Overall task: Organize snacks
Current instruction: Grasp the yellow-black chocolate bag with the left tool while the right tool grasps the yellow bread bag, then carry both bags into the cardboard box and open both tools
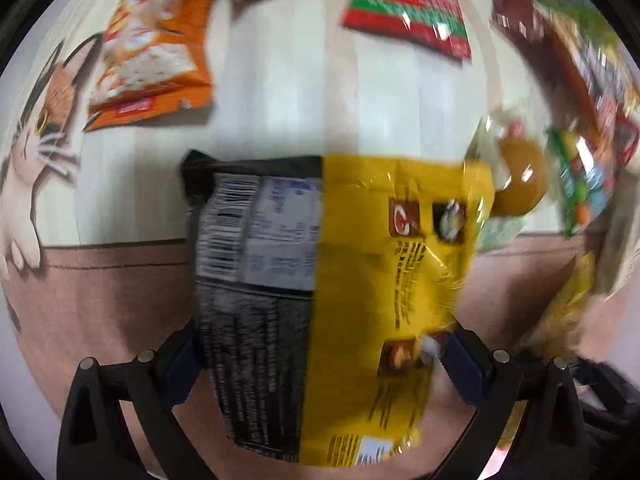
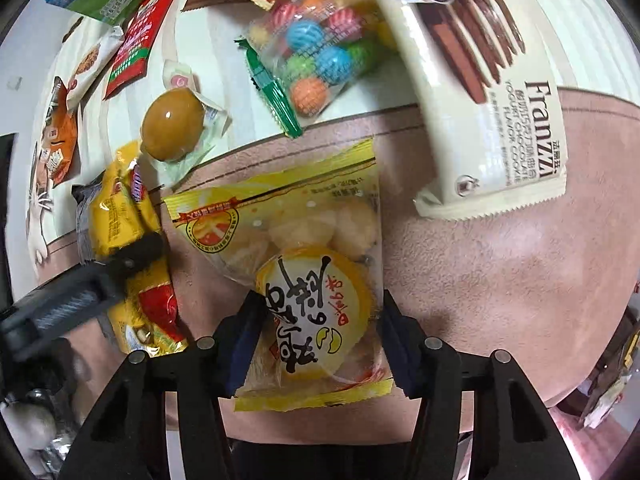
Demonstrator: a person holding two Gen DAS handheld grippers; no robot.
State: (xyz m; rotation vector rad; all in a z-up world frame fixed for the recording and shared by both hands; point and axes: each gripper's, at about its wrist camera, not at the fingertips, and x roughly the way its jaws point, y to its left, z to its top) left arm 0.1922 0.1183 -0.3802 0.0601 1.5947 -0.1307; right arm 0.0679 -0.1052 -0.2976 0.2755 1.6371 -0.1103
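With my right gripper [image 2: 320,336] clamped on the clear yellow-printed puff packet [image 2: 296,276] and my left gripper [image 1: 320,364] clamped on the yellow-and-black foil bag [image 1: 332,280], both over the pink mat [image 2: 500,280], thin film may slip free.

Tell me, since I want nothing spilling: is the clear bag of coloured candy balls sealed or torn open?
Sealed, as far as visible: the candy bag lies flat, its green crimped end intact, balls all inside.

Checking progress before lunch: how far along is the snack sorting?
Nothing looks sorted yet. In hand: left gripper clamps the yellow-and-black pack; right gripper pinches the yellow puff bag. Left: Franzzi cookies, gumball bag, wrapped egg, orange bag lie scattered.
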